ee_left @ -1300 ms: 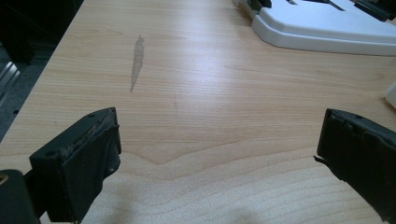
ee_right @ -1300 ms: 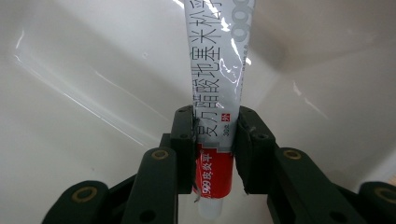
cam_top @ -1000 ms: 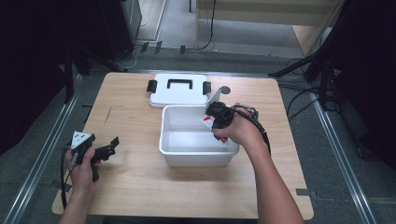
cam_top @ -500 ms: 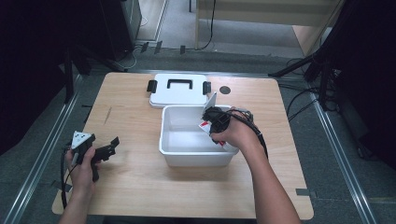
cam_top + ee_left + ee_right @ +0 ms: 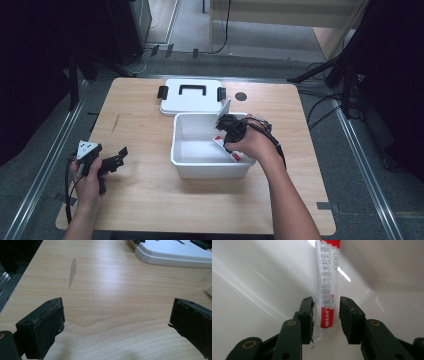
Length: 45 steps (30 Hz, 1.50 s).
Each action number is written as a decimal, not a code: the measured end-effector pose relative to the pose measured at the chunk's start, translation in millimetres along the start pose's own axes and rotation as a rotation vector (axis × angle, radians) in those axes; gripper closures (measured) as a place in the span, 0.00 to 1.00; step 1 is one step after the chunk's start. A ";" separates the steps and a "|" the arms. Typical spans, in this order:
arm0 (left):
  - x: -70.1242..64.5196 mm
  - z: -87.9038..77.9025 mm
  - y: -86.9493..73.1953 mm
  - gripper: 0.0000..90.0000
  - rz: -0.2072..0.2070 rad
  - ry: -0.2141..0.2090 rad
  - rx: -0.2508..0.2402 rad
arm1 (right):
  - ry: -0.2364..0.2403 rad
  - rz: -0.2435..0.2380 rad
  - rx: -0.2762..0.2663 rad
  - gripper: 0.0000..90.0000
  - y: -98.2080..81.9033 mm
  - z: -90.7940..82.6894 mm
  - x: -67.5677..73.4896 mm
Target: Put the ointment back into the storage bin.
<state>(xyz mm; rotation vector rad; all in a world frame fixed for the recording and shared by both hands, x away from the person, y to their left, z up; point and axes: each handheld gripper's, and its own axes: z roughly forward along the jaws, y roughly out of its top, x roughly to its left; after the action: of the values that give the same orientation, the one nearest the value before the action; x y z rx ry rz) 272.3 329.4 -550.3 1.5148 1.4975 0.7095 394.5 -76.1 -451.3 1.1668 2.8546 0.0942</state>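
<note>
A white bin is seen on the wooden table in the high view, with its white lid lying just beyond it. The right gripper is held inside the bin at its right side. In the right gripper view, a red-and-white tube is seen between the two black jaws of the right gripper, running away from them along the bin floor. The jaws are set close on either side of the tube, but a narrow gap appears on each side, so a firm pinch cannot be confirmed.

The left gripper is held low over the table's left part, well apart from the bin. In the left gripper view its jaws are spread wide, with nothing but bare wood between them; a grey streak is seen ahead of the left jaw, and the lid's edge ahead of the right jaw.
</note>
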 end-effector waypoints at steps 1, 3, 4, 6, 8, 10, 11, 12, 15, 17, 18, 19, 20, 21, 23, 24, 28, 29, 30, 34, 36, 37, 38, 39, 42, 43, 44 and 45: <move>0.0 0.0 0.0 0.00 0.000 0.000 0.000 | 0.001 -0.001 -0.004 0.72 -0.3 -0.5 -0.1; 0.0 0.0 0.0 0.00 0.000 0.000 0.000 | 0.009 -0.007 -0.015 0.78 -1.4 -3.8 -0.2; -0.1 0.0 0.0 0.00 0.000 0.000 0.000 | 0.008 -0.011 -0.022 0.82 -1.9 -5.4 0.1; 0.0 0.0 0.0 0.00 0.000 0.000 0.000 | 0.015 -0.014 -0.033 0.86 -2.6 -7.7 0.0; 0.1 0.0 0.0 0.00 -0.001 0.000 0.000 | 0.028 -0.015 -0.063 0.89 -4.1 -13.6 -1.5; 0.0 0.1 0.0 0.00 -0.001 0.000 0.000 | 0.021 -0.007 -0.091 0.88 -5.4 -21.9 -2.0; 0.1 0.1 0.0 0.00 -0.002 0.000 0.000 | 0.023 -0.009 -0.100 0.87 -6.2 -24.9 -2.7; 0.0 0.1 0.0 0.00 -0.001 0.000 0.000 | 0.032 -0.010 -0.110 0.86 -6.9 -27.8 -3.0; 0.0 0.1 0.0 0.00 0.000 0.000 0.000 | 0.042 -0.007 -0.125 0.84 -8.3 -33.1 -3.1; 0.0 0.0 0.0 0.00 0.000 -0.001 0.001 | 0.057 -0.008 -0.151 0.77 -11.3 -41.3 -5.3; 0.0 0.1 0.0 0.00 0.000 -0.001 0.000 | 0.065 -0.001 -0.166 0.72 -12.6 -43.3 -6.2; 0.0 0.1 0.0 0.00 0.000 -0.001 0.000 | 0.065 -0.001 -0.166 0.72 -12.6 -43.3 -6.2; -0.1 0.0 0.0 0.00 0.001 0.000 0.001 | 0.070 -0.001 -0.179 0.67 -14.0 -45.3 -7.4; -0.1 0.1 0.0 0.00 0.000 -0.002 0.000 | 0.078 -0.007 -0.208 0.47 -18.1 -47.9 -8.7; -0.1 0.1 0.0 0.00 0.000 -0.002 0.000 | 0.061 -0.020 -0.231 0.37 -20.8 -50.7 -8.6; -0.2 0.1 0.0 0.00 0.000 -0.002 0.001 | 0.055 -0.020 -0.242 0.33 -22.5 -53.2 -8.8; -0.8 0.3 -0.2 0.00 -0.002 -0.002 -0.002 | 0.021 -0.018 -0.285 0.16 -31.3 -67.8 -8.2; -0.8 0.3 -0.2 0.00 -0.002 -0.002 -0.002 | 0.021 -0.018 -0.285 0.16 -31.3 -67.8 -8.2; -1.0 0.4 -0.2 0.00 -0.003 -0.002 -0.001 | 0.016 0.017 -0.300 0.13 -36.3 -75.6 -11.0; -1.0 0.2 -0.3 0.00 -0.001 -0.003 0.001 | -0.018 0.073 -0.307 0.01 -45.9 -82.1 -19.0; -0.8 0.1 -0.3 0.00 -0.001 -0.004 0.002 | -0.031 0.095 -0.311 0.00 -51.9 -83.6 -23.7; -0.8 0.1 -0.3 0.00 -0.001 -0.004 0.002 | -0.034 0.106 -0.315 0.00 -55.0 -84.1 -26.2; -0.8 0.1 -0.3 0.00 -0.001 -0.004 0.002 | -0.041 0.118 -0.320 0.00 -58.3 -84.3 -28.7; -0.8 0.1 -0.2 0.00 0.000 -0.003 0.002 | -0.042 0.129 -0.324 0.00 -61.6 -84.3 -31.3; -1.1 0.2 -0.3 0.00 -0.003 -0.003 0.000 | -0.053 0.159 -0.331 0.00 -71.1 -83.4 -37.9; -1.2 0.3 -0.3 0.00 -0.003 -0.002 0.000 | -0.053 0.159 -0.331 0.00 -71.1 -83.4 -37.9; -1.2 0.3 -0.3 0.00 -0.003 -0.003 0.000 | -0.058 0.165 -0.333 0.00 -74.1 -83.0 -40.0; -1.1 0.4 -0.3 0.00 0.000 -0.001 -0.002 | -0.058 0.179 -0.343 0.00 -80.0 -82.5 -42.8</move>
<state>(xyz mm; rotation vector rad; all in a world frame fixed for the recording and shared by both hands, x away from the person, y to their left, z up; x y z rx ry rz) 272.4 328.2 -550.5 1.5135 1.4958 0.7102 363.0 -166.0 -374.0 1.3154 2.5414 0.5249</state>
